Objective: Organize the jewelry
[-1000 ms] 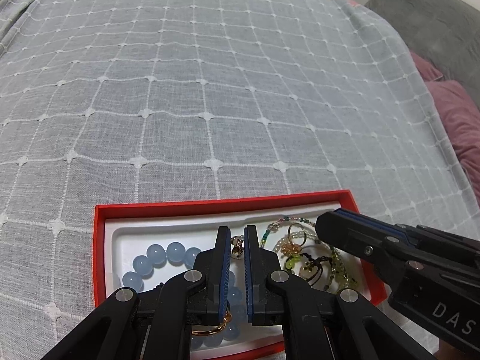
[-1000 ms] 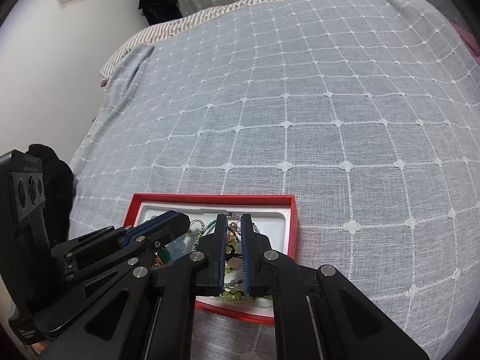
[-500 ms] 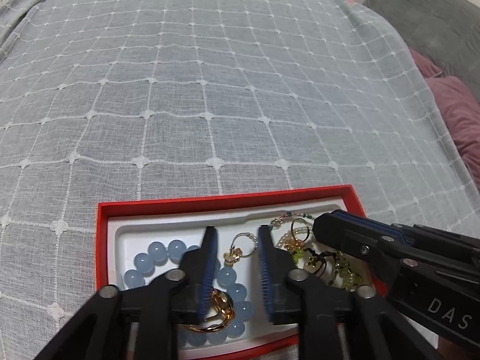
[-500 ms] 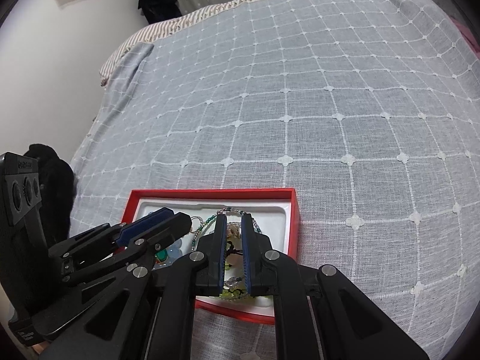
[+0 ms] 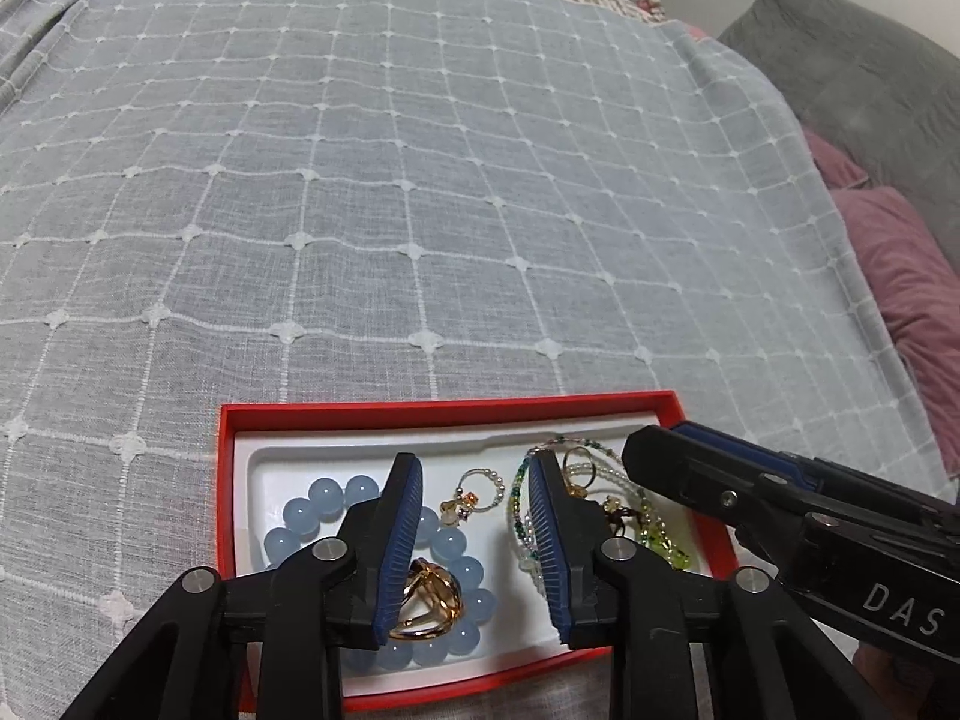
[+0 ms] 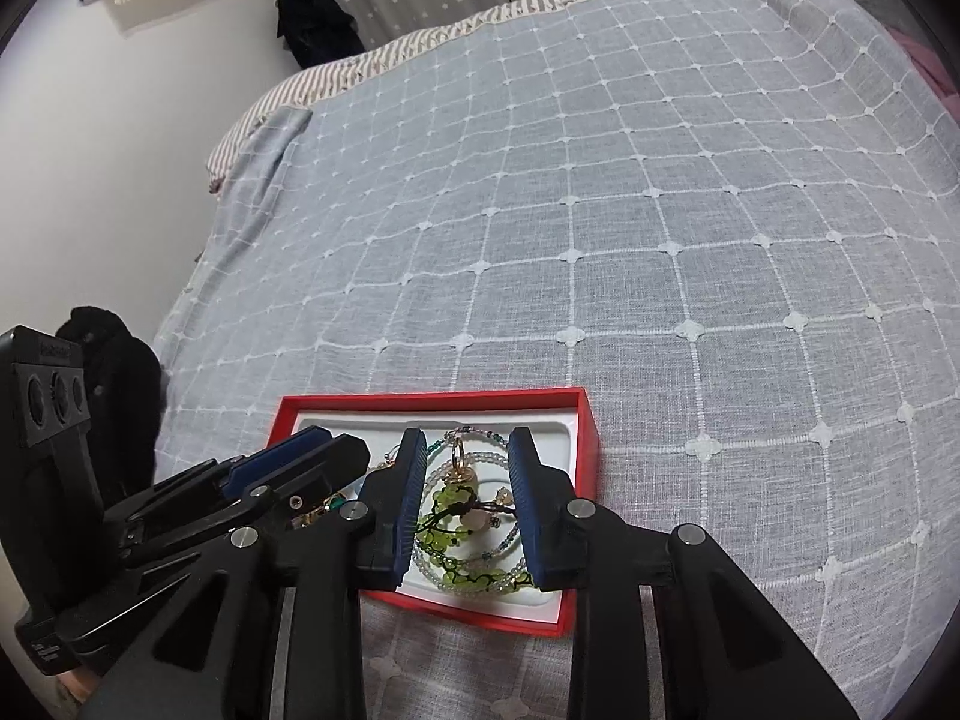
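Left wrist view. Shallow red cardboard box with white moulded insert (image 5: 231, 468), lying on a grey-blue bedspread with a white stitched grid (image 5: 420, 180). Contents, left part: bracelet of large pale-blue round beads (image 5: 324, 495), looped; gold-coloured openwork ring (image 5: 429, 606), lying inside that loop. Centre: small wire hoop with tiny pearl beads and amber charms (image 5: 471, 492). Right part: tangle of thin seed-bead strands (image 5: 519, 495), mixed with other pieces. Left gripper (image 5: 477, 474): black frame, blue ribbed pads, jaws spread wide, nothing between them, poised above the hoop and the blue beads. Right gripper (image 5: 660, 450) enters from the right over the tangle. Grey cushion (image 5: 840, 78) and dusty-pink pillow (image 5: 912, 300) at the bed's right edge.

Risks: closing on the hoop from here may also catch a blue bead or a neighbouring strand, since the pieces lie touching or nearly so; the ring could be nudged and roll under the beads.

Right wrist view. Same box. Right gripper (image 6: 468, 444): jaws wide apart, empty, straddling the lime-green beaded bracelet on dark cord (image 6: 450, 510) and the seed-bead strands. Left gripper (image 6: 324, 450) just beside, to the left.

Risks: strands and cord are interlaced, so lifting one would likely drag the others out; the light box may shift on soft bedding; the two grippers sit close and could collide.
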The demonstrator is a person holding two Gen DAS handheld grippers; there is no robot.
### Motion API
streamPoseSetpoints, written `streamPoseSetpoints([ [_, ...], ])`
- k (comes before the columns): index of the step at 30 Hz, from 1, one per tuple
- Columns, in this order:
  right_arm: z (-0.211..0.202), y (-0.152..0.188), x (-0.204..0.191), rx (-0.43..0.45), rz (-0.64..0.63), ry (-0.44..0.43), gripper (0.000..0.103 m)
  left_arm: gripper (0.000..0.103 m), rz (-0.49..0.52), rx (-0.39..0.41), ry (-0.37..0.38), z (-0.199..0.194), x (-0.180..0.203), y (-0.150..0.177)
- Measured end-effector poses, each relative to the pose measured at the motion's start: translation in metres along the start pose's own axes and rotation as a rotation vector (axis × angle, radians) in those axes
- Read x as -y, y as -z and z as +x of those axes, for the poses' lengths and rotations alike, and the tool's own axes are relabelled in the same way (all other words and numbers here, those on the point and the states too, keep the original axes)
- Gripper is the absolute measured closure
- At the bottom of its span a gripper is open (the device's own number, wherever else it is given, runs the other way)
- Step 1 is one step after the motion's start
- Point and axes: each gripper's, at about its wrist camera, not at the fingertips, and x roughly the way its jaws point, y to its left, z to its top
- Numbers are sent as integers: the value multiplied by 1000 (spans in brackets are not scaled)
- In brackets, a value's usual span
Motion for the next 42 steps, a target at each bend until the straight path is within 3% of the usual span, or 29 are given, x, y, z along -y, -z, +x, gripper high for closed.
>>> streamPoseSetpoints([
  [8, -17, 13, -9, 17, -22, -6, 72, 62, -16, 15, -50, -15, -3, 12],
  [12, -28, 24, -13, 24, -43, -6, 68, 51, 20, 45, -131, -29, 2, 21],
  [24, -69, 57, -35, 94, -131, 26, 60, 34, 62, 118, -278, -70, 8, 52],
  [42, -104, 121, -62, 147, -198, 89, 32, 15, 49, 206, -357, -121, 5, 110],
])
